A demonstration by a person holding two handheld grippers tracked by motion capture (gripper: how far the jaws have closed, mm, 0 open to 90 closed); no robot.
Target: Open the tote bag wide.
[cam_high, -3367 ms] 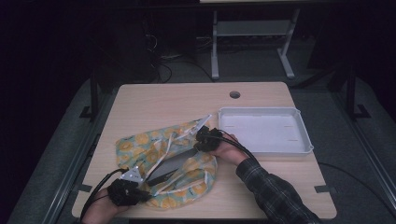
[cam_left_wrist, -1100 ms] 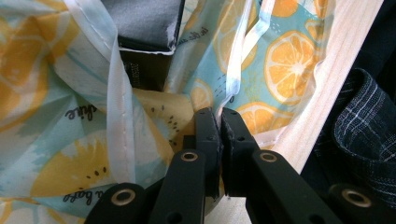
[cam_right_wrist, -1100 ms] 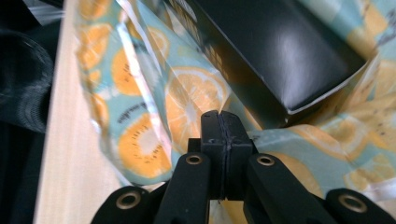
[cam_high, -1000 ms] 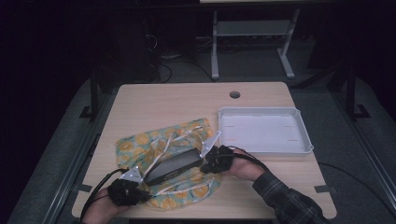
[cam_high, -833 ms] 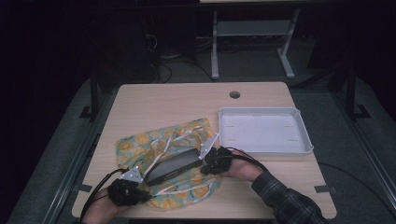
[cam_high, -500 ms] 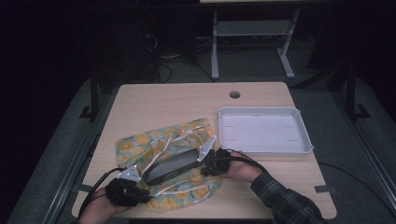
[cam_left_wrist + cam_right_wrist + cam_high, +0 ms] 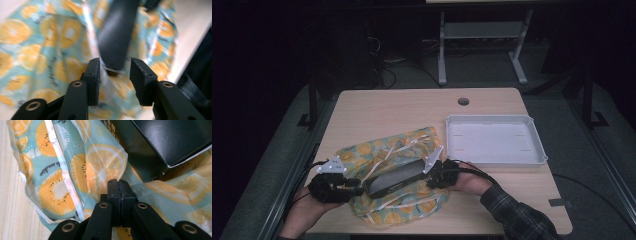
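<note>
Right hand-held gripper (image 7: 117, 185) pinches the fruit-print bag (image 7: 377, 150) beside the black box (image 7: 394, 178); left hand-held gripper (image 7: 113, 72), jaws just opening, stands apart around the box's end.

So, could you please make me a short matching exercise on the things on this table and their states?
Things:
1. black box
2. white tray
3. left hand-held gripper
4. right hand-held gripper

States:
A. pinched shut on the fruit-print bag
B. empty
C. lying in the bag's mouth
D. jaws apart, just opened, the box's end between them

Pairs: 1-C, 2-B, 3-D, 4-A
</note>
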